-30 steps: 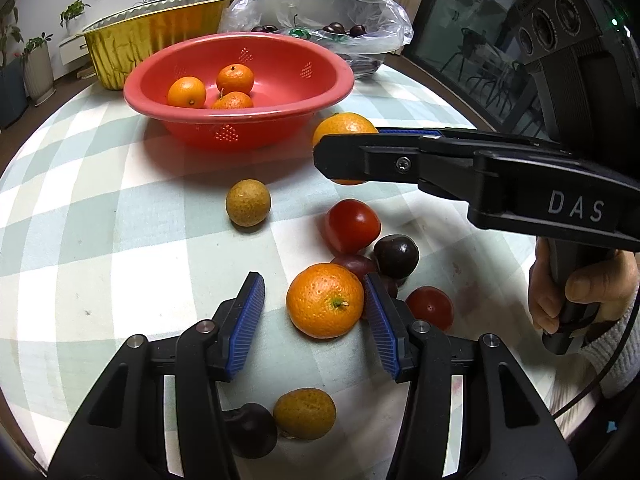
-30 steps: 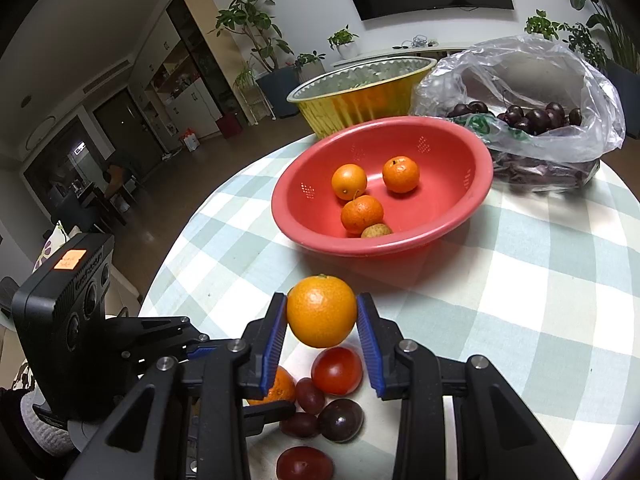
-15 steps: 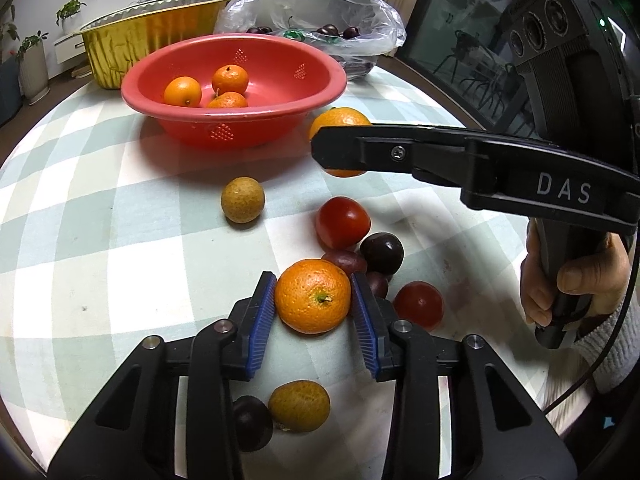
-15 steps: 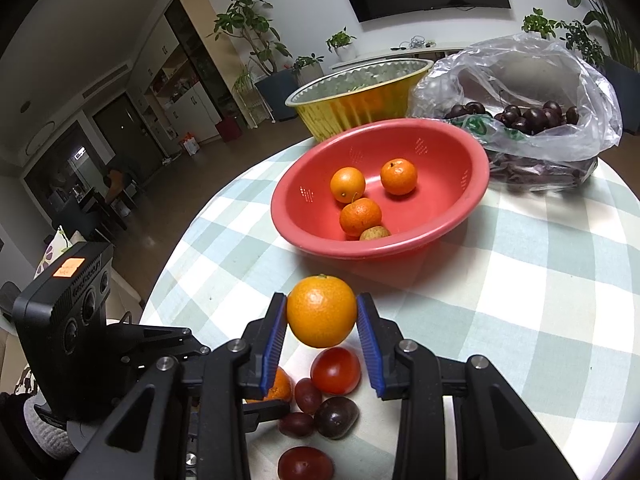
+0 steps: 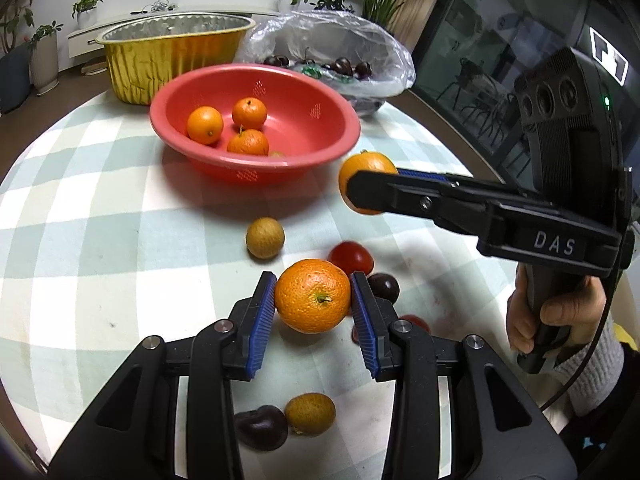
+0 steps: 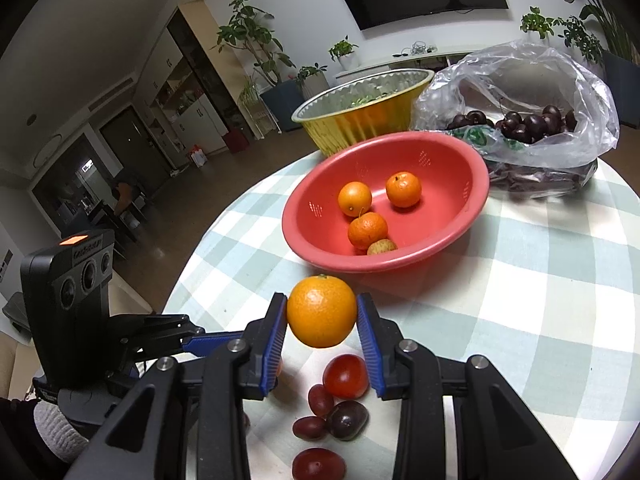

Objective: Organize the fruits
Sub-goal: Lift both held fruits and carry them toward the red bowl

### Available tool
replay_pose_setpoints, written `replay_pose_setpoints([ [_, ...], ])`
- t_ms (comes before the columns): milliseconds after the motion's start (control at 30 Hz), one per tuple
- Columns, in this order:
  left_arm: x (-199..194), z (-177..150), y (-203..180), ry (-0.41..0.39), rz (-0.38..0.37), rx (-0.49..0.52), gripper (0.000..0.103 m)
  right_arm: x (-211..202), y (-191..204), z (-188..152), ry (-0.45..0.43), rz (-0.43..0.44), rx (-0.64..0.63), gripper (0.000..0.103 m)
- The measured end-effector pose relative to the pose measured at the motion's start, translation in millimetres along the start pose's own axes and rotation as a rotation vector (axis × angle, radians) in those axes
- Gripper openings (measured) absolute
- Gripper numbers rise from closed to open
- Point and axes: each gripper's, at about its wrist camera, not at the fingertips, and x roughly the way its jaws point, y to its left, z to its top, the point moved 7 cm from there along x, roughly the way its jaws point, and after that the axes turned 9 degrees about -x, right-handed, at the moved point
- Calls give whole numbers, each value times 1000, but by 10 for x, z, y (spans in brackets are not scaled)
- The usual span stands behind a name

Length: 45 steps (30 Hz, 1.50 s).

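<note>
My left gripper [image 5: 313, 300] is shut on an orange [image 5: 312, 296], lifted a little above the checked tablecloth [image 5: 100, 240]. My right gripper [image 6: 322, 322] is shut on a second orange [image 6: 321, 311], held in the air in front of the red bowl [image 6: 472, 204]. That same orange [image 5: 362, 166] shows in the left wrist view beside the bowl's rim [image 5: 344, 120]. In the bowl lie three small oranges [image 6: 367, 229] and a longan [image 6: 382, 247]. The left gripper's body [image 6: 68, 312] sits at the lower left of the right wrist view.
Loose on the cloth are a longan [image 5: 265, 237], cherry tomatoes [image 5: 351, 258], dark cherries [image 5: 383, 287], another longan [image 5: 309, 413] and a dark cherry [image 5: 261, 427]. Behind the bowl stand a gold foil tub [image 5: 172, 56] and a plastic bag of cherries [image 5: 336, 56]. A hand [image 5: 556, 316] holds the right gripper.
The left gripper's jaws closed onto the orange on the cloth and then rose with it, bringing the bowl more into view. The right gripper kept its orange nearly still.
</note>
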Motion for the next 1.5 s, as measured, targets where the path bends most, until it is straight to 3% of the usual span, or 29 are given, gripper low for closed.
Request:
replay_pose_setpoints([
  [733, -20, 720, 144, -85, 0, -53, 35, -77, -241, 323, -86, -31, 48, 38],
  [1133, 163, 1065, 329, -103, 47, -68, 35, 88, -460, 471, -78, -87, 57, 38],
  [1500, 385, 1159, 443, -94, 103, -61, 35, 284, -547, 460, -39, -148, 28, 40],
])
